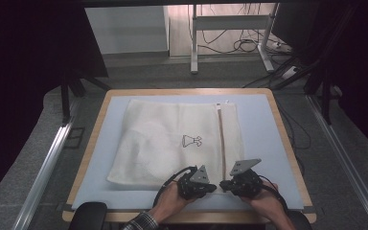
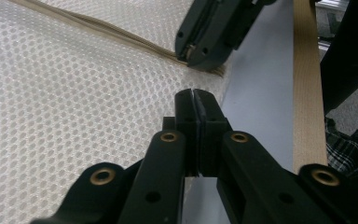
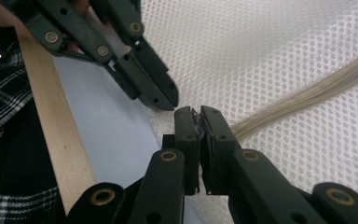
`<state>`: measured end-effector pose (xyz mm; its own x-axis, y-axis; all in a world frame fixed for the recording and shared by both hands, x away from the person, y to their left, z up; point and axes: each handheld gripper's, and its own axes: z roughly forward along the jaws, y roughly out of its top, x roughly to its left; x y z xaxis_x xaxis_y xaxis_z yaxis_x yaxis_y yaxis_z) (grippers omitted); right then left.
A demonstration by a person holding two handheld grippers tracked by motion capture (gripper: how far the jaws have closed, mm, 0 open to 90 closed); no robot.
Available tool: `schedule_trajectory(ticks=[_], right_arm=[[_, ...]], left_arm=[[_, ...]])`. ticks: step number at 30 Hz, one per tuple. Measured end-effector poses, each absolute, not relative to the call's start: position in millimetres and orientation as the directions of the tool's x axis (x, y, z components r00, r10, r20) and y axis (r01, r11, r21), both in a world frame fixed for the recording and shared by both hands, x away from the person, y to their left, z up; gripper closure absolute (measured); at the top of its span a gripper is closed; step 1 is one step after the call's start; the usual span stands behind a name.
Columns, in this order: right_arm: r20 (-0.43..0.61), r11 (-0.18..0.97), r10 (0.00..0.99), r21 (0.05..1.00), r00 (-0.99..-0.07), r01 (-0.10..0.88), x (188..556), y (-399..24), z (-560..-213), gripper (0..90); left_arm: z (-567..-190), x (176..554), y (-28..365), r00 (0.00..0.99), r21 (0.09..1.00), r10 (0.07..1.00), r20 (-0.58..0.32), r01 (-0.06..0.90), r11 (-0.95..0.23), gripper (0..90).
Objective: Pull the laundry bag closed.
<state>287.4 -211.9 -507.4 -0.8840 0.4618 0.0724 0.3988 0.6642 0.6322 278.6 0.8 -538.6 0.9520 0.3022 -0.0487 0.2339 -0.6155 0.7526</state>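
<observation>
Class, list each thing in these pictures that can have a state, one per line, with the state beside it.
Mesh laundry bag: lying flat on the mat.
Zipper: looks closed along its length.
Left gripper: jaws shut at the bag's near edge.
Right gripper: jaws shut, pinching the bag's edge by the zipper end.

The surface [image 1: 287, 143] is wood-edged, its top covered by a pale blue mat [image 1: 258, 139]. A white mesh bag [image 1: 163, 143] lies flat on the mat, reaching towards the near edge, with a tan zipper [image 1: 221, 143] running down its right side.
</observation>
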Motion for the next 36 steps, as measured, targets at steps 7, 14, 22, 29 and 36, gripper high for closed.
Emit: schedule_trajectory(ticks=[7, 14, 22, 29, 36], right_arm=[[0.109, 0.648, 0.477, 0.626, -0.872, 0.433, 292.1, -214.8, -508.5, 86.0], [0.107, 0.654, 0.473, 0.623, -0.874, 0.43, 291.0, -213.9, -508.4, 86.0], [0.093, 0.654, 0.485, 0.622, -0.87, 0.431, 292.0, -213.6, -507.6, 86.3], [0.074, 0.659, 0.497, 0.617, -0.864, 0.431, 298.5, -212.4, -506.9, 86.4], [0.045, 0.665, 0.499, 0.622, -0.866, 0.415, 300.5, -210.3, -506.3, 86.3]], left_arm=[[-537.3, 278.3, -0.4, 0.952, 0.746, 0.302, -0.04, 0.23, -0.625, 89.8], [-537.2, 278.8, -6.5, 0.955, 0.754, 0.294, -0.042, 0.223, -0.618, 88.3], [-538.5, 274.9, -8.5, 0.957, 0.753, 0.291, -0.014, 0.201, -0.626, 90.0], [-538.5, 276.5, -7.5, 0.959, 0.749, 0.283, -0.016, 0.199, -0.632, 90.0], [-538.3, 278.5, -6.6, 0.959, 0.749, 0.282, -0.036, 0.212, -0.627, 90.0]])
